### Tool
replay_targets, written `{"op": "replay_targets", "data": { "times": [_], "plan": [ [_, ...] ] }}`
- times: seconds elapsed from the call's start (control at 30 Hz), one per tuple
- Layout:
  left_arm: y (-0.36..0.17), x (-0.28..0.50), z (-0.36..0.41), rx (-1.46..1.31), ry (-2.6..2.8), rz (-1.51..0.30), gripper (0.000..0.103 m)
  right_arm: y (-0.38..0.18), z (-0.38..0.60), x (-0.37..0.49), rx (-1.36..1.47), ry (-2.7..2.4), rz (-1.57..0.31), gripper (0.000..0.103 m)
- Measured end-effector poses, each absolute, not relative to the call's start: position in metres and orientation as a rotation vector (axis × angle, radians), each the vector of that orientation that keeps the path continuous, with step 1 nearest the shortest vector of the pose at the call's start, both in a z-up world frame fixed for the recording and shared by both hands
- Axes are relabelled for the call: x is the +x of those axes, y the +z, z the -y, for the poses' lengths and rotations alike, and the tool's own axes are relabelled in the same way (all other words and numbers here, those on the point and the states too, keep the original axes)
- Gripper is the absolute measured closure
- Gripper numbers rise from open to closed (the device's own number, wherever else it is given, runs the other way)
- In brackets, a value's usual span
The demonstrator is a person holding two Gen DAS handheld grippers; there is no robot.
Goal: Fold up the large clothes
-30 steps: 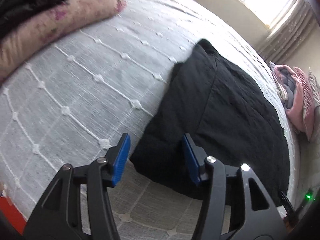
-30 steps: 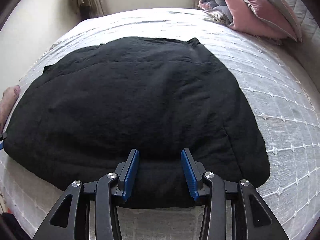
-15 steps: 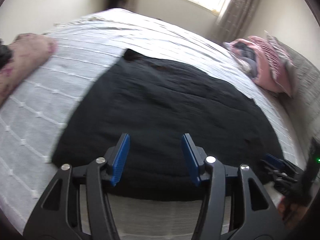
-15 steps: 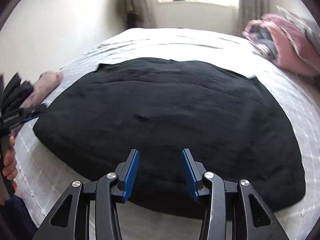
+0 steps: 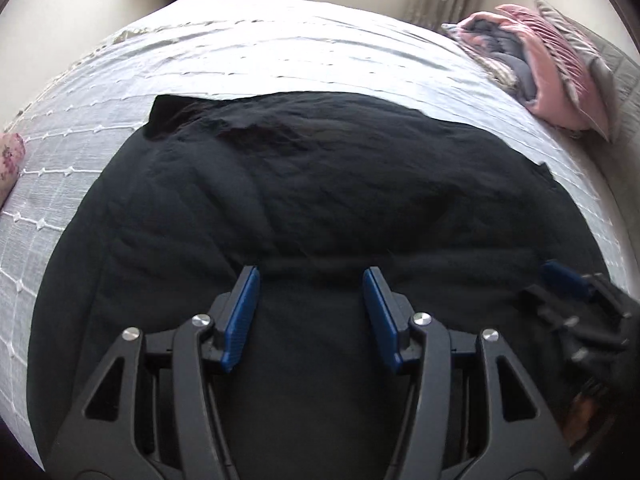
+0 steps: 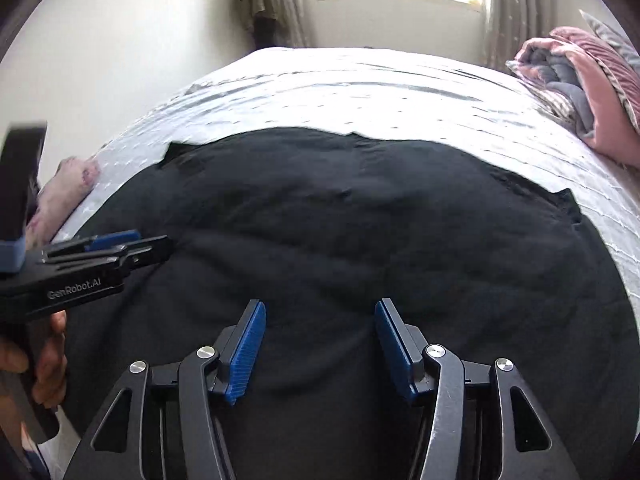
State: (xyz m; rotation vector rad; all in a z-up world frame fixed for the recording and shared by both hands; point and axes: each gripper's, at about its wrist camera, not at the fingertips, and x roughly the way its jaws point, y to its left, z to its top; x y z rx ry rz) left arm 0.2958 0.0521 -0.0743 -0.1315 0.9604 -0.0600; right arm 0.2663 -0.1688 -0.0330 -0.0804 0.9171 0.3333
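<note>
A large black garment point(image 5: 320, 200) lies spread flat across the near half of the bed point(image 5: 280, 52), on its pale grid-stitched cover. The cloth is dark and matte, softly rumpled, with a shallow crease running crosswise just beyond the tool fingertips. Its far edge is uneven, with a small raised corner at the far left and another at the far right. Beyond the garment, at the bed's far right corner, sits a pile of pink and grey bedding point(image 5: 540, 64); off the garment's left edge lies a pale floral bundle point(image 6: 76, 184).

The left tool point(image 5: 310, 280) hangs over the garment's near edge, its blue pads apart with nothing clamped between them. The right tool point(image 6: 320, 312) is likewise over the near edge and its jaws are opening, only flat cloth below the gap. A hand point(image 6: 48, 356) grips the left tool's handle.

A second ago the left tool looked at the garment's left corner and bare cover; now it faces the garment squarely, and each tool shows in the other's view.
</note>
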Motion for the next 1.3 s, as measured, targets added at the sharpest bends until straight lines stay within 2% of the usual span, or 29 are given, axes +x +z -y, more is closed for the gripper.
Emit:
{"op": "replay_targets", "data": {
  "times": [0.1, 0.2, 0.33, 0.47, 0.5, 0.6, 0.73, 0.9, 0.93, 0.97, 1.0, 1.07, 1.17, 1.3],
  "plan": [
    [-0.077, 0.305, -0.07, -0.143, -0.03, -0.961, 0.047, -0.042, 0.207, 0.292, -0.1, 0.217, -0.934, 0.044],
    [-0.076, 0.307, -0.09, -0.137, 0.012, -0.955, 0.047, -0.05, 0.263, 0.306, 0.008, 0.141, -0.97, 0.044],
    [-0.075, 0.307, -0.122, -0.251, 0.007, -0.954, 0.051, -0.05, 0.323, 0.306, -0.011, -0.045, -0.996, 0.043],
    [-0.056, 0.302, -0.137, -0.337, 0.014, -0.935, 0.051, -0.042, 0.366, 0.302, 0.133, -0.112, -1.001, 0.044],
    [-0.049, 0.302, -0.138, -0.367, -0.016, -0.915, 0.051, -0.037, 0.365, 0.301, 0.107, -0.166, -0.991, 0.043],
    [-0.028, 0.307, -0.115, -0.379, -0.105, -0.892, 0.042, -0.019, 0.344, 0.301, 0.148, -0.066, -0.927, 0.043],
    [-0.02, 0.344, -0.045, -0.222, -0.178, -0.954, 0.041, -0.01, 0.271, 0.33, 0.161, 0.15, -0.914, 0.043],
    [-0.061, 0.393, -0.013, -0.185, -0.159, -1.084, 0.041, -0.047, 0.208, 0.39, -0.002, 0.205, -1.029, 0.043],
    [-0.07, 0.398, -0.016, -0.193, -0.141, -1.086, 0.041, -0.059, 0.204, 0.399, -0.045, 0.175, -1.047, 0.042],
    [-0.076, 0.399, -0.02, -0.19, -0.125, -1.059, 0.034, -0.066, 0.206, 0.403, -0.048, 0.165, -1.044, 0.034],
    [-0.078, 0.398, -0.023, -0.181, -0.111, -1.035, 0.03, -0.073, 0.212, 0.406, -0.032, 0.147, -1.044, 0.021],
    [-0.083, 0.398, -0.027, -0.182, -0.115, -1.019, 0.024, -0.082, 0.226, 0.41, 0.01, 0.119, -1.072, 0.013],
    [-0.076, 0.398, -0.036, -0.216, -0.105, -1.018, 0.024, -0.075, 0.219, 0.411, -0.02, 0.092, -1.08, 0.011],
    [-0.054, 0.369, -0.08, -0.411, -0.098, -1.015, 0.025, -0.03, 0.219, 0.369, -0.033, 0.075, -0.952, 0.011]
  ]
}}
